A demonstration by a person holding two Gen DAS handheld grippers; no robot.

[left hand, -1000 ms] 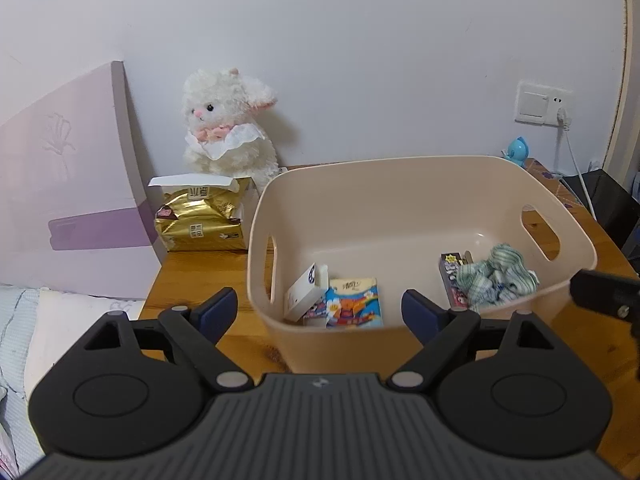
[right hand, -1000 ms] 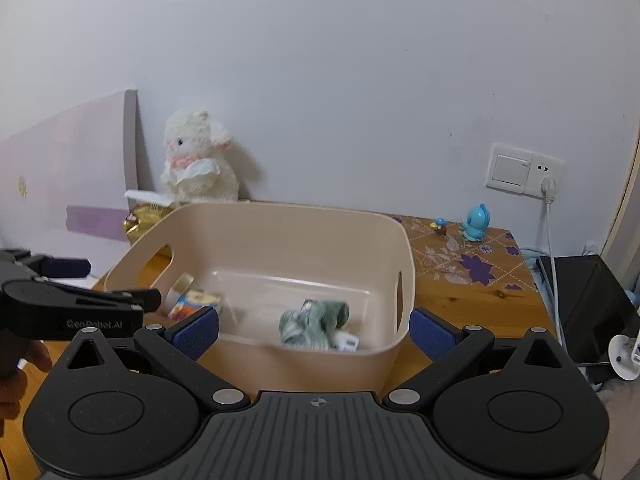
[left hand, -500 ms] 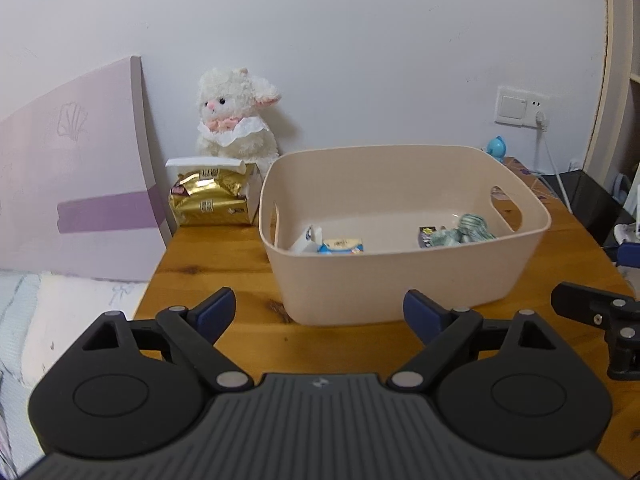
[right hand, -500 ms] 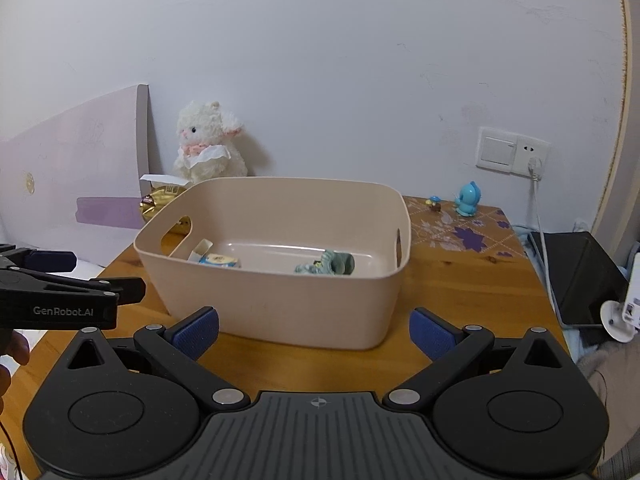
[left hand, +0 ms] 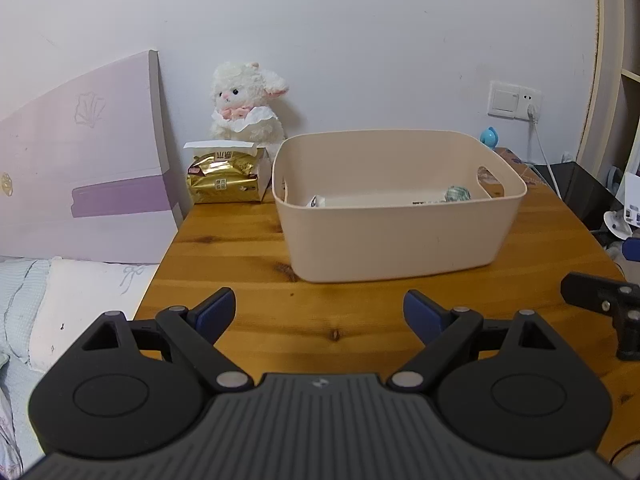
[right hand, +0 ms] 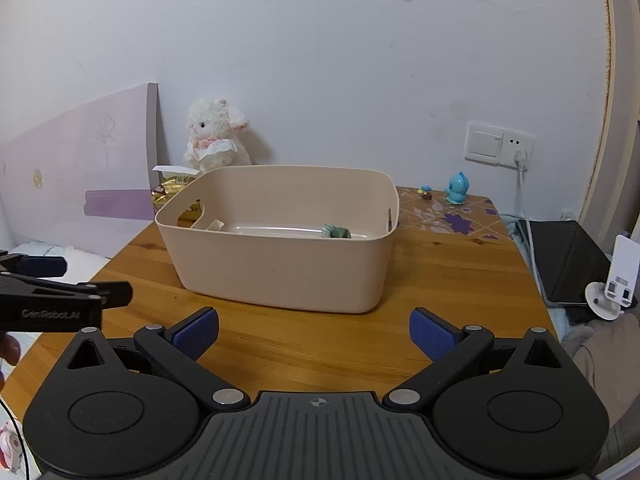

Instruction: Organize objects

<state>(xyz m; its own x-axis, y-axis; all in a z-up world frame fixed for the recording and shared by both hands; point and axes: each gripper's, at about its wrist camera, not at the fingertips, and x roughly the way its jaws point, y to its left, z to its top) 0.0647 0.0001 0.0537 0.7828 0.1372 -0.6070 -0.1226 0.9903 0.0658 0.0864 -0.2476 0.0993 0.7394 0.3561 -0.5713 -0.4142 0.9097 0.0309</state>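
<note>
- At the far left of the left wrist view, a lilac headboard [left hand: 84,160] leans up toward the white wall [left hand: 360,32], with pale bedding [left hand: 60,300] below it in the lower left
- Just right of the headboard, a gold tissue pack [left hand: 224,178] sits at the back left corner of the wooden table [left hand: 248,248], and a white plush lamb [left hand: 246,108] sits behind it against the wall
- In the middle of both views stands the beige bin [left hand: 396,236], upright on the table, well beyond both sets of fingers; over its rim only a white carton edge [left hand: 316,200] at its left end and a green-checked cloth bundle [left hand: 458,193] at its right end show
- The left gripper [left hand: 319,312] fills the bottom of its view, blue pads spread wide with nothing between them, above bare wood
- The right gripper [right hand: 314,334] is likewise spread wide and empty, low in its view
- Right of the bin, a blue figurine [right hand: 456,188] stands on a purple-flowered mat [right hand: 448,212] near the wall
- In the upper right, a switch and socket plate [right hand: 498,144] has a white cable [right hand: 526,216] plugged in, running down past a black flat device [right hand: 564,260]
</note>
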